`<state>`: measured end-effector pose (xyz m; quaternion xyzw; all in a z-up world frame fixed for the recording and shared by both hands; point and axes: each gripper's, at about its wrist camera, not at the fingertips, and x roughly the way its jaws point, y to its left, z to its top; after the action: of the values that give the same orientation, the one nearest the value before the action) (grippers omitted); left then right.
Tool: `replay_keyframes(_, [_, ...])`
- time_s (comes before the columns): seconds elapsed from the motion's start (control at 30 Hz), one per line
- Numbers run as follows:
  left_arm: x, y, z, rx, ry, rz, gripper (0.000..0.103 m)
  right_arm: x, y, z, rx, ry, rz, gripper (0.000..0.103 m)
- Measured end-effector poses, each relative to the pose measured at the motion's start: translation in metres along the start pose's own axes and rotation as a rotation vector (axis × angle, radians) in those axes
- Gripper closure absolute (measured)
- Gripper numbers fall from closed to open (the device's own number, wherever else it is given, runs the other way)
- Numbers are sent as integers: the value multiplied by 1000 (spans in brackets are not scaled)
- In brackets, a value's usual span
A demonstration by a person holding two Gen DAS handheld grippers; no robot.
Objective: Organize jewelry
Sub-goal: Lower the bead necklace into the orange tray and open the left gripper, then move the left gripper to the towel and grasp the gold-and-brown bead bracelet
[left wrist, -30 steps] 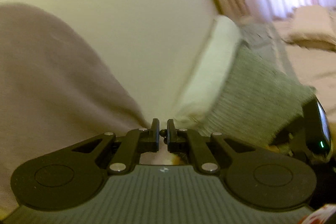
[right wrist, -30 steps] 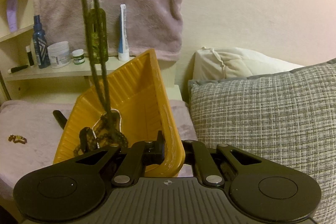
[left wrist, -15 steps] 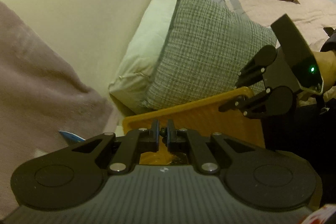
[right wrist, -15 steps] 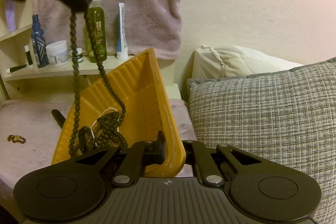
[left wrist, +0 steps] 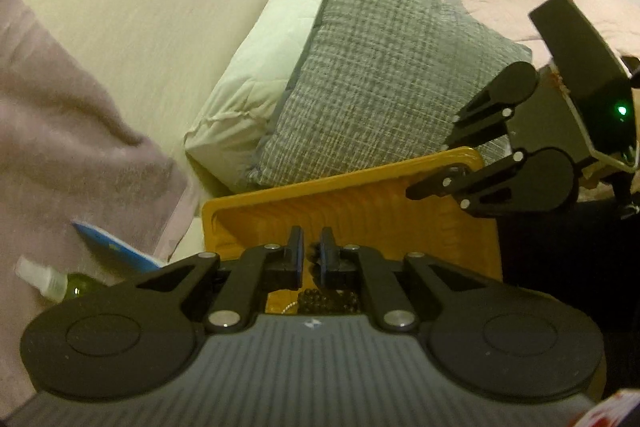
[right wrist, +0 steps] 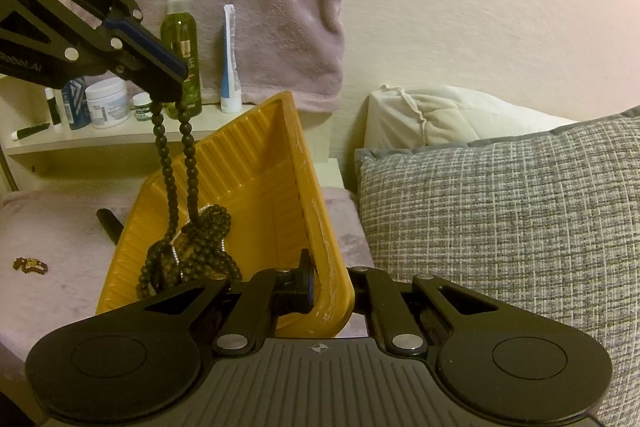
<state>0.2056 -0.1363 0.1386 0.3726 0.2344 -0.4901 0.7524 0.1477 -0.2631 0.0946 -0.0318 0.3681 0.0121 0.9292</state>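
Fingers of L gripper (right wrist: 176,83), upper left of frame, pinch black bead necklace (right wrist: 188,163); strand hangs down into tilted yellow tray (right wrist: 256,163), frame centre. R gripper (right wrist: 332,287) clamps tray rim, lower centre.

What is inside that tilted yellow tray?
A heap of dark bead necklace lies in the yellow tray, tangled with a thin silver chain. One strand rises to the left gripper. The right gripper hides the tray's lowest corner.
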Motion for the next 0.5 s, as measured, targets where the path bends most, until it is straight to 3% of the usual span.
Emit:
replay_keyframes(0.23, [-20, 18, -19, -117, -29, 77, 91, 0, 0, 0, 1, 0, 1, 97])
replay_keyframes(0.5, [-69, 38, -96, -482, -80, 269, 83, -2, 2, -1, 5, -1, -2, 97])
